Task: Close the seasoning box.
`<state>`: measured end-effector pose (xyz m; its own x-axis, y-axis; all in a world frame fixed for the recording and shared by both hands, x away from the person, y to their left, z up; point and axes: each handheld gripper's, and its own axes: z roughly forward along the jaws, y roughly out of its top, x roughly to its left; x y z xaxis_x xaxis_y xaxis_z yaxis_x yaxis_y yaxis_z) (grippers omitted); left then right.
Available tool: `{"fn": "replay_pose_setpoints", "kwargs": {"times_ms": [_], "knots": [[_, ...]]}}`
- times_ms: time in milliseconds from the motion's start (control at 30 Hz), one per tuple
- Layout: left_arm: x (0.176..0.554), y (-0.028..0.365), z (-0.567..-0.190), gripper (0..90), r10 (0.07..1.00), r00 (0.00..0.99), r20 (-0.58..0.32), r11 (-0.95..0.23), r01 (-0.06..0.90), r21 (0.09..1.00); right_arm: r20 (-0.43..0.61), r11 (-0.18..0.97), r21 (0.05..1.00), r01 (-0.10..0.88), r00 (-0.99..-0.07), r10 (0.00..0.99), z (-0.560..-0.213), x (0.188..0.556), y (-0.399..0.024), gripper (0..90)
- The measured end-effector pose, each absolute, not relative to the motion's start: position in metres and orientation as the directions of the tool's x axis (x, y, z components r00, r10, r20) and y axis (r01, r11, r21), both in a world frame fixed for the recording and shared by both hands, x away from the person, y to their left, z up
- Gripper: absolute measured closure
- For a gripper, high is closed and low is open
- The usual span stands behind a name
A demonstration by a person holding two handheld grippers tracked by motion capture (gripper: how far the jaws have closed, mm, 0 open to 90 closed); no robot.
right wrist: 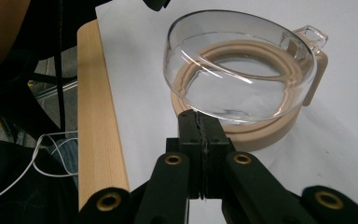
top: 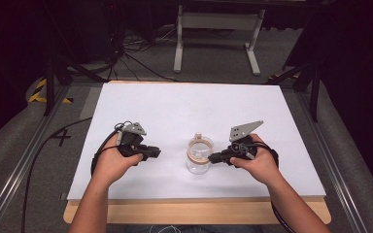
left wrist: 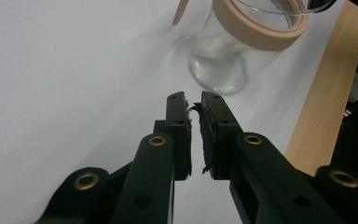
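Note:
A clear glass jar (top: 198, 156) with a beige ring collar (left wrist: 261, 32) stands on the white table top (top: 184, 107), near the front middle. Its domed glass lid (right wrist: 237, 70) rests tilted on the beige ring (right wrist: 265, 135), with a small glass tab at the far side. My right gripper (top: 212, 158) comes in from the jar's right; its jaws (right wrist: 200, 116) are pressed together, tips against the lid's near rim. Whether they pinch the rim is unclear. My left gripper (top: 154, 153) lies left of the jar, apart from it, jaws (left wrist: 193, 98) together with only a sliver between the worn pads.
A light wooden strip (top: 199, 211) runs along the table's front edge. Metal rails flank the table on both sides. A white stand (top: 218, 29) and loose cables (top: 136, 48) sit on the floor behind. Bare white surface stretches beyond the jar.

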<state>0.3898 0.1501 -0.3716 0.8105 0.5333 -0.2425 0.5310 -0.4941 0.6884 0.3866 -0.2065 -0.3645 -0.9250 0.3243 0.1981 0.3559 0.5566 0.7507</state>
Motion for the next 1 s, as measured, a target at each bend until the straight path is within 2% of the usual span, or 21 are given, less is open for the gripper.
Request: {"fn": "replay_pose_setpoints", "kwargs": {"times_ms": [467,733,767,800,833,1000], "knots": [[0.389,0.151,-0.373,79.9,0.518,0.822,-0.237,-0.520,0.523,0.675,0.205,0.612,0.699,0.369,-0.924,0.323,-0.369,0.385,-0.206,90.0],[0.388,0.151,-0.371,77.8,0.526,0.817,-0.235,-0.492,0.518,0.699,0.197,0.600,0.714,0.360,-0.926,0.322,-0.363,0.383,-0.209,90.0],[0.388,0.152,-0.370,74.1,0.533,0.814,-0.231,-0.482,0.516,0.708,0.188,0.579,0.735,0.352,-0.927,0.325,-0.358,0.382,-0.213,82.5],[0.388,0.152,-0.369,74.1,0.538,0.813,-0.224,-0.476,0.512,0.715,0.188,0.579,0.735,0.352,-0.927,0.325,-0.358,0.382,-0.213,82.5],[0.388,0.153,-0.368,72.4,0.549,0.809,-0.209,-0.463,0.503,0.729,0.187,0.561,0.749,0.353,-0.925,0.331,-0.356,0.382,-0.214,76.7],[0.388,0.160,-0.364,65.0,0.578,0.797,-0.176,-0.415,0.472,0.777,0.154,0.499,0.800,0.333,-0.918,0.366,-0.343,0.382,-0.232,67.8]]}}
